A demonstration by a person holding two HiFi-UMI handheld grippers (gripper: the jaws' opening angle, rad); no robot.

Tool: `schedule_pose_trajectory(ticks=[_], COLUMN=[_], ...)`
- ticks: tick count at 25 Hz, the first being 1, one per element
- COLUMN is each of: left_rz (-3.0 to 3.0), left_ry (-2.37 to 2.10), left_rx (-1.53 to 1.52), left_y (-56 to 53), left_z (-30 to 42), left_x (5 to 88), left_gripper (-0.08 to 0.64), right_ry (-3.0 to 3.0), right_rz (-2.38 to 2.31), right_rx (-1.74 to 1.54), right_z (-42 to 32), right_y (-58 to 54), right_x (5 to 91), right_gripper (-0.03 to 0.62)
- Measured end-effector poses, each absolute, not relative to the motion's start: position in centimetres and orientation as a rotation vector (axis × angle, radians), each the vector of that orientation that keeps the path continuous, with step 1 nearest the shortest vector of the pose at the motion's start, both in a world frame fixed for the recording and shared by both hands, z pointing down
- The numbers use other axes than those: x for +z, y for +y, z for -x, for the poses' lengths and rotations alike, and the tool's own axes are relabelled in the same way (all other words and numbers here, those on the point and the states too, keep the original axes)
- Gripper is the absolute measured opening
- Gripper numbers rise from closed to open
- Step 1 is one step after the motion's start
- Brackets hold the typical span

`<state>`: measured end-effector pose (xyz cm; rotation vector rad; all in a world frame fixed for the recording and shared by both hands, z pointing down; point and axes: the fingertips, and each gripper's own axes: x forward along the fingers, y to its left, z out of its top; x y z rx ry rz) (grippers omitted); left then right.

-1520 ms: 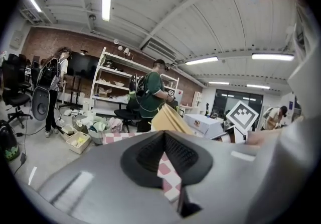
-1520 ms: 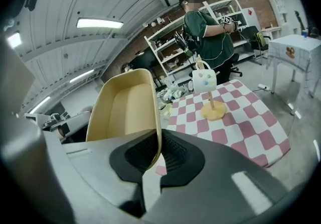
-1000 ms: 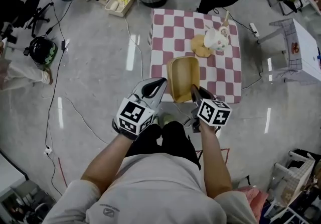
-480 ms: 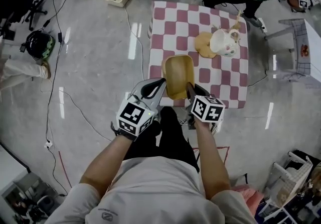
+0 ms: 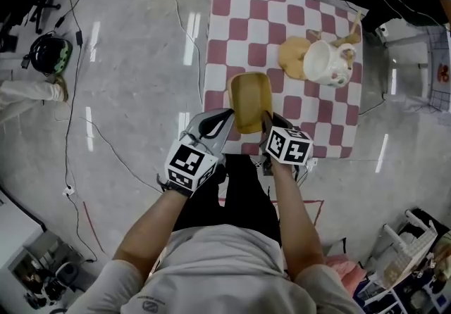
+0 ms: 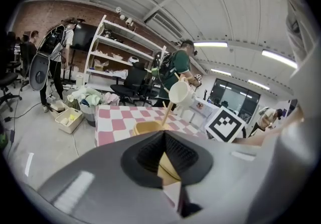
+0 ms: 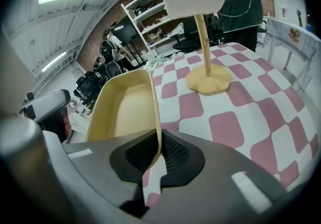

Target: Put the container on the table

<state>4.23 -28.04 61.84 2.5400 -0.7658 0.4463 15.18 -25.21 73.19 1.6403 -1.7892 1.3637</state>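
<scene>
From the head view, both grippers hold a yellow container [image 5: 251,98] over the near edge of the checked bench [image 5: 236,24]: the left gripper [image 5: 224,122] on its left side, the right gripper [image 5: 270,128] on its right. A white cup [image 5: 325,63] on a wooden stand sits further back.

In the left gripper view, the left gripper [image 6: 163,153] is closed on the container's wall [image 6: 148,127].

In the right gripper view, the right gripper [image 7: 155,160] pinches the container's [image 7: 125,110] thin right wall, with the bench cloth [image 7: 241,127] just below.
</scene>
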Motion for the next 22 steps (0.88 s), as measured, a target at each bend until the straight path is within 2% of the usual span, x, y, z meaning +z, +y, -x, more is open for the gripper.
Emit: schedule_pose_trajectory(ticks=[9,22], left_rz=[-2.504,-2.471], left_ry=[-0.767,-0.77], left_rx=[0.477,0.475], left_y=[-29.1,-29.9], left_z=[-5.1,-4.5], left_x=[65.5,67.2], left_gripper=[0.006,0.006], right_ry=[-1.7,-1.589], right_rz=[-1.627,-1.644], right_rx=[1.378,1.344], right_z=[-16.3,-17.1], right_y=[-26.5,-27.2], right_x=[77.6,79.6], right_gripper=[0.025,0.028])
